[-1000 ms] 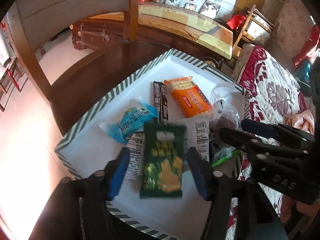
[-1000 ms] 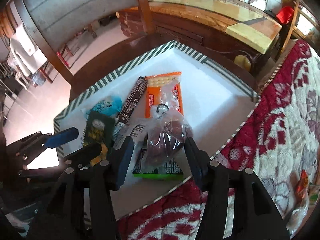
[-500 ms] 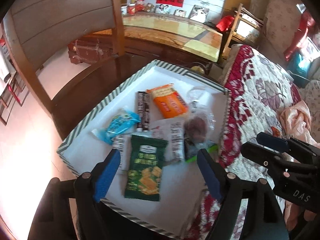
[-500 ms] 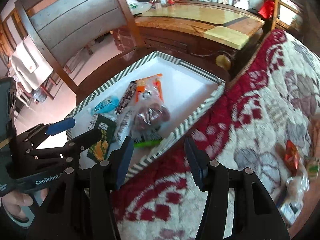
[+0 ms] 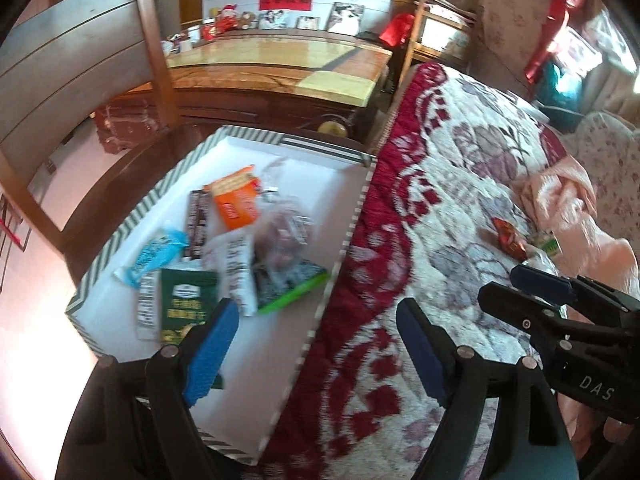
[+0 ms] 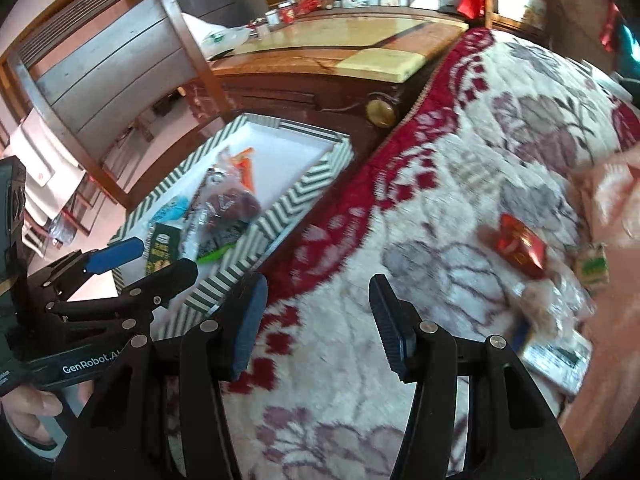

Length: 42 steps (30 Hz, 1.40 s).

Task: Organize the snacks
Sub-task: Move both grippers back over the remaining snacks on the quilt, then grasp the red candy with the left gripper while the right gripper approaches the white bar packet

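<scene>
Right wrist: red snack lies beyond the empty right claw

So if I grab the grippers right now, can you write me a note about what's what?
Left gripper: open, empty; its jaws have just been opening after letting go of the green packet, which lies in the box.
Right gripper: open, empty, over the quilt.
Done: the box on the chair holds the blue, orange, green and bagged snacks.
Left: a red packet, a small green one and a few more wrappers lie on the quilt, to the right. They probably go in the box next.
</scene>
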### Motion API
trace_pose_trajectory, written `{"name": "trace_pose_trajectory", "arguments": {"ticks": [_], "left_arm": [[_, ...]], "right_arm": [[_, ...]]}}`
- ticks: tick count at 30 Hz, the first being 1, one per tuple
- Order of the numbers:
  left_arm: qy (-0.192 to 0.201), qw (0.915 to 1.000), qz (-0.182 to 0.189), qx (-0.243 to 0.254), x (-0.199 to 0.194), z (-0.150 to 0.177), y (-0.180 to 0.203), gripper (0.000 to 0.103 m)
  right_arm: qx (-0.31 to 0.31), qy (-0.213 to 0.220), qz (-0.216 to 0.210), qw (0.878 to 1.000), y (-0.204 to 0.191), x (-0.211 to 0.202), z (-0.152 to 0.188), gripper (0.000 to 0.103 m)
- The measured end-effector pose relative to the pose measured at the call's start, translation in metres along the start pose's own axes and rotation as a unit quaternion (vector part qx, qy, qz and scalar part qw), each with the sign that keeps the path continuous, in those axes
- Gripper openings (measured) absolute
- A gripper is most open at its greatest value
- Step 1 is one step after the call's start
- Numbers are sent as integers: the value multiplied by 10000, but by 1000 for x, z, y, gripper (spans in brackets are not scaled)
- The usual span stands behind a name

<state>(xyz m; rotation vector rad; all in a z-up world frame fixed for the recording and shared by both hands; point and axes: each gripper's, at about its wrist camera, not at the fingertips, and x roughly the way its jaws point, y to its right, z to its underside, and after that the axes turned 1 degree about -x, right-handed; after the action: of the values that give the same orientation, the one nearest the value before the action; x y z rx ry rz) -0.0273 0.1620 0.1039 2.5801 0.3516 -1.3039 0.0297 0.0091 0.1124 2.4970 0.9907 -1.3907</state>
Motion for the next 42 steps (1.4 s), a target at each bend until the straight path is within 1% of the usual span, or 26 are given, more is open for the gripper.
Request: {"name": "trace_pose_trajectory", "arguments": {"ticks": [11,22,33,42], "left_arm": [[-132,9986,203,461,8,3,54,83],[-374,9954,391,787,28,4,102,83],[-565,9918,538,1012,49,-6,140,83],[-746,9884,797,1054,74,-32,169,83]], "right_arm": [[617,107,298,9976,67,-30,35,53],[1217,77,523,9912,125,-41,62,53],[1529,40,588,9865,162,-41,75,53],[1592,-37,531,9858,175,-37,80,53]]}}
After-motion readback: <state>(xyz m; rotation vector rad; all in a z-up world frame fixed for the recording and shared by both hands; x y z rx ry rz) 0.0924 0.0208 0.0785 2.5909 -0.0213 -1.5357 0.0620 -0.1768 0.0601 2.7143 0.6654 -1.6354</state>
